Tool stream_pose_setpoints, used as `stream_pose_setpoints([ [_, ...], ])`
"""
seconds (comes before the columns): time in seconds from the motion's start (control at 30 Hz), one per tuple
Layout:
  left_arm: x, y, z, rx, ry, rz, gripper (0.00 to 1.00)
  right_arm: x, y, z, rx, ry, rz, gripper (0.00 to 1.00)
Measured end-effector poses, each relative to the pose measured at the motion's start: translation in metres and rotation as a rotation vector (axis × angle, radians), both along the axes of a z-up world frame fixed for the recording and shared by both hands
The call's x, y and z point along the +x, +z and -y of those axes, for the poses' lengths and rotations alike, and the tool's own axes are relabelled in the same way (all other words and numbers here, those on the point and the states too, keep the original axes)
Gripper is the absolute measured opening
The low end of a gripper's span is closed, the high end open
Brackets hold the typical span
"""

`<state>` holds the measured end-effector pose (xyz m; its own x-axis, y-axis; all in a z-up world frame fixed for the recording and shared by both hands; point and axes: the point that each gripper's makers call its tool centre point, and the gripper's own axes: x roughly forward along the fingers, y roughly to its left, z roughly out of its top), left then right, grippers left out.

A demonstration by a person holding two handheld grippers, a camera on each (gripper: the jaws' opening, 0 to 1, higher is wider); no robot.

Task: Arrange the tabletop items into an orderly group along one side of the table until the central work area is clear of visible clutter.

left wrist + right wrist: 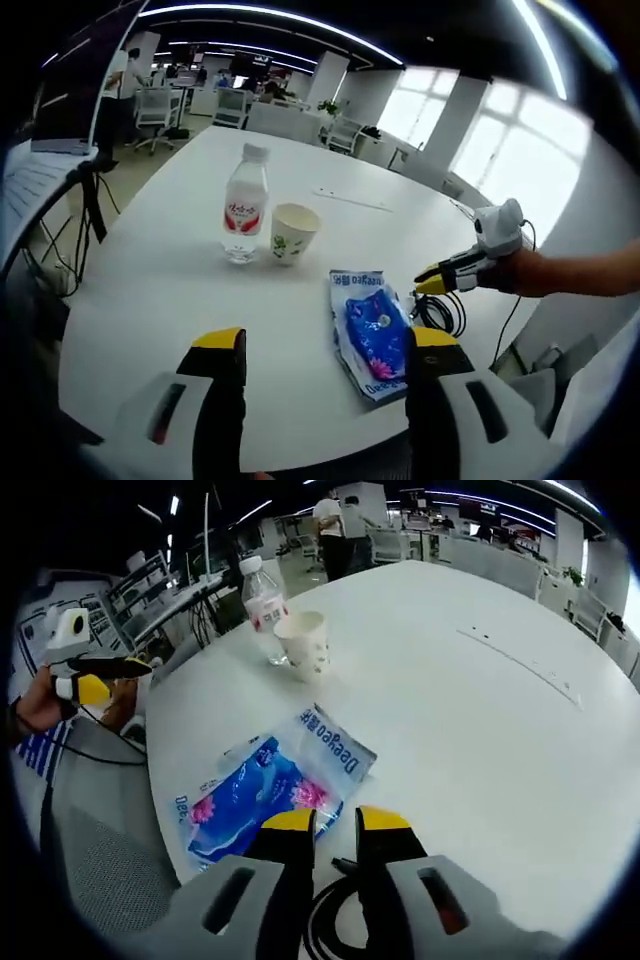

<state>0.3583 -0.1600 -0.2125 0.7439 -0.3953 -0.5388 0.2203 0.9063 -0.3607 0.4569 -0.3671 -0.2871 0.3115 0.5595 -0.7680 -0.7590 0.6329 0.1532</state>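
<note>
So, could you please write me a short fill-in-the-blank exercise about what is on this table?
1. The bottle stands beside a paper ____.
2. The blue pack lies ____ on the table.
3. The bottle's label is mostly ____.
4. The left gripper is ____, holding nothing.

Missing words: cup; flat; red; open
</note>
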Motion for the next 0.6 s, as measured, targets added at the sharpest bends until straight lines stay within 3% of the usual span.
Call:
stream_pose_setpoints([
  [0.37,-0.004,-0.001,-0.005,-0.012,0.014,0.001,0.65,0.009,-0.008,-0.027,-0.039,0.106,-0.012,0.15],
  [0.6,-0.005,0.000,-0.009,-0.009,0.016,-0.001,0.65,0.007,-0.022,-0.040,-0.072,0.208,-0.054,0.12],
])
